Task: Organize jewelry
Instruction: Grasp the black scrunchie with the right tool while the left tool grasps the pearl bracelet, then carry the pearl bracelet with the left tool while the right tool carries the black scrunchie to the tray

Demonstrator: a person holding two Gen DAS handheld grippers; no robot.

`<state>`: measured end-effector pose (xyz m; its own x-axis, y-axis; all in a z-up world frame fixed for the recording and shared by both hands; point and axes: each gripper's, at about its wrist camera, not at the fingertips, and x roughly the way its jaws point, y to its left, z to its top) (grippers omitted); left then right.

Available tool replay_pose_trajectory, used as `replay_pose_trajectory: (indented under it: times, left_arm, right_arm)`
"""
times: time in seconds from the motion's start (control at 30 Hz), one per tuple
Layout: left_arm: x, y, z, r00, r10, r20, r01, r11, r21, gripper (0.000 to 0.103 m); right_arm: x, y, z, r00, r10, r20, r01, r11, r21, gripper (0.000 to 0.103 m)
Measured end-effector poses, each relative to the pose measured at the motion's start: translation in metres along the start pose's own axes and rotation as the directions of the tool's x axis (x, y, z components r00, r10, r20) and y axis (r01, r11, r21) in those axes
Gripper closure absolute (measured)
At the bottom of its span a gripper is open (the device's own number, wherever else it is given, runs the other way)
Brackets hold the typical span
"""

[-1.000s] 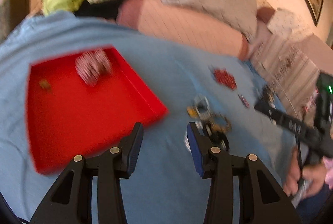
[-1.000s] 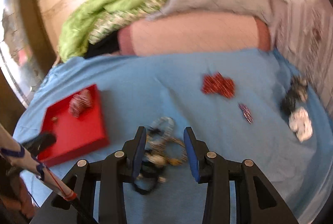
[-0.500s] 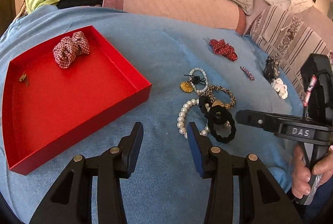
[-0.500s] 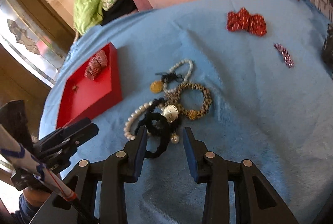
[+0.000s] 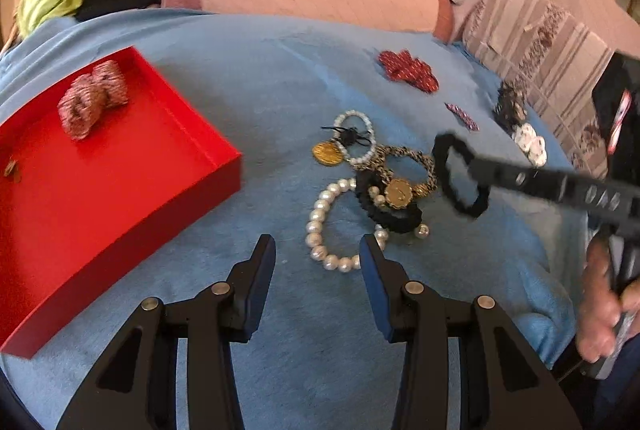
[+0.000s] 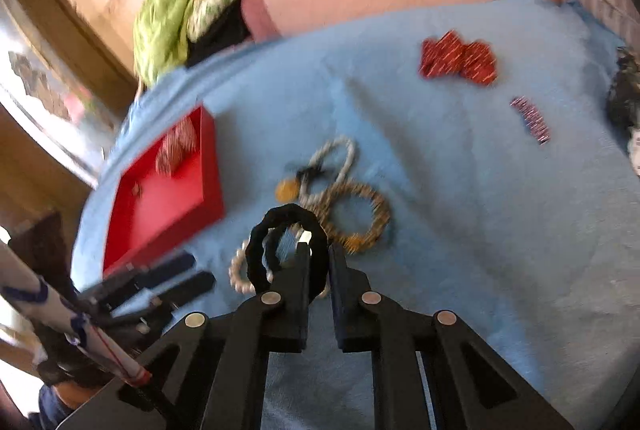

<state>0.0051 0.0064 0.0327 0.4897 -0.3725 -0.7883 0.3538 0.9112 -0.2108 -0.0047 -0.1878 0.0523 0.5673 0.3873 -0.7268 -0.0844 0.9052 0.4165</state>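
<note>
A red tray (image 5: 120, 166) (a checked fabric scrunchie (image 5: 92, 102) inside) lies left on the blue bedspread (image 5: 260, 78). The left claw (image 5: 318, 262) hovers spread by a pearl bracelet (image 5: 324, 226). The right claw (image 6: 318, 250) pinches a black scrunchie (image 6: 280, 250), seemingly lifted above the jewelry pile.

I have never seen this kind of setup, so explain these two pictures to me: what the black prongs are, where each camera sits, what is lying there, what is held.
No robot here: a person holds a two-fingered tool in each hand, with a camera on each looking along its fingers. The left view shows the open left tool above a blue bedsheet. On the sheet lie a red rectangular tray and a white pearl bracelet among tangled jewelry. The right view shows the right tool shut on a black ruffled hair tie, lifted off the pile.
</note>
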Motion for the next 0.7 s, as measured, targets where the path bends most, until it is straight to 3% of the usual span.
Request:
replay_pose_trajectory:
  times: [0.23, 0.43, 0.5, 0.63, 0.7]
  left_arm:
    - [0.027, -0.002, 0.008, 0.998, 0.047, -0.052, -0.046, 0.999, 0.02, 0.082]
    - [0.04, -0.012, 0.01, 0.992, 0.109, -0.057, -0.104, 0.991, 0.089, 0.082]
    - [0.037, -0.016, 0.01, 0.992, 0.119, -0.04, -0.114, 0.987, 0.11, 0.094]
    - [0.021, -0.018, 0.012, 0.997, 0.08, 0.019, -0.081, 0.99, 0.116, 0.094]
    - [0.002, -0.021, 0.015, 0.994, 0.043, 0.098, -0.056, 0.99, 0.131, 0.094]
  right_arm:
    - [-0.005, -0.004, 0.002, 1.0, 0.021, 0.02, -0.022, 1.0, 0.021, 0.093]
    - [-0.007, 0.004, 0.003, 0.999, 0.038, 0.028, -0.038, 0.999, 0.0, 0.093]
    - [-0.006, 0.004, 0.004, 0.999, 0.037, 0.029, -0.037, 0.999, -0.001, 0.093]
    - [-0.008, 0.003, 0.005, 0.998, 0.034, 0.044, -0.034, 0.999, 0.009, 0.093]
    - [-0.013, 0.004, 0.006, 0.997, 0.027, 0.066, -0.027, 1.0, 0.006, 0.093]
